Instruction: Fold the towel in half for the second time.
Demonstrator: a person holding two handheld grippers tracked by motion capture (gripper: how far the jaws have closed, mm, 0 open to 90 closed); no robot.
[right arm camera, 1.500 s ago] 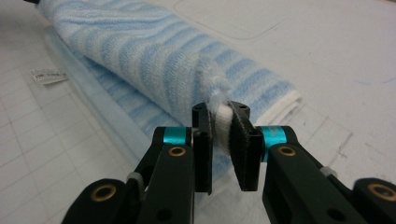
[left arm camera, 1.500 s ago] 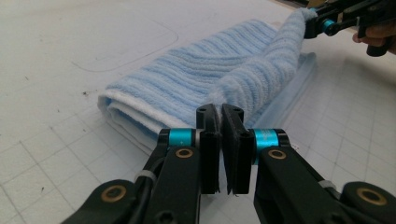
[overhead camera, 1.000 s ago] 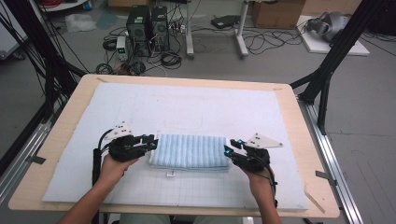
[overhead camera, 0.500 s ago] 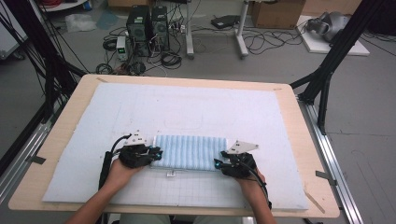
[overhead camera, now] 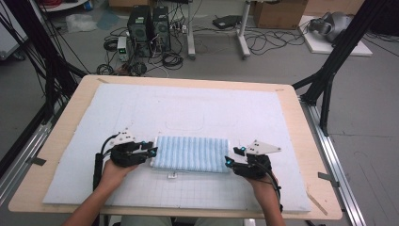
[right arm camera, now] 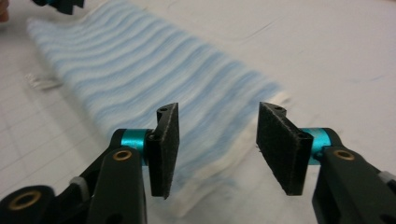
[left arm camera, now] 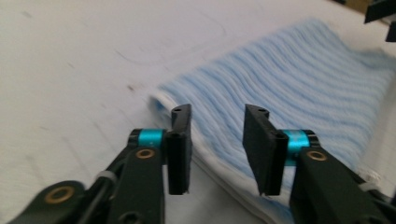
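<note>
A folded blue-and-white striped towel (overhead camera: 190, 153) lies flat on the white mat (overhead camera: 188, 108). My left gripper (overhead camera: 151, 151) sits at its left end and my right gripper (overhead camera: 233, 158) at its right end, both low over the mat. In the left gripper view the jaws (left arm camera: 217, 140) have just been opening. They stand apart over the towel's (left arm camera: 299, 79) corner without pressing it. In the right gripper view the jaws (right arm camera: 217, 140) have also just been opening, with the towel's (right arm camera: 140, 70) hemmed end loose between them.
The mat covers a wooden table (overhead camera: 70, 113). A small white tag (overhead camera: 172, 175) lies on the mat just in front of the towel. Black frame posts stand at both sides, and computers and cables sit on the floor beyond the far edge.
Both grippers' jaws have spread apart and let go of the towel's ends. The right gripper has slid a little off to the right. The towel lies where it was.
</note>
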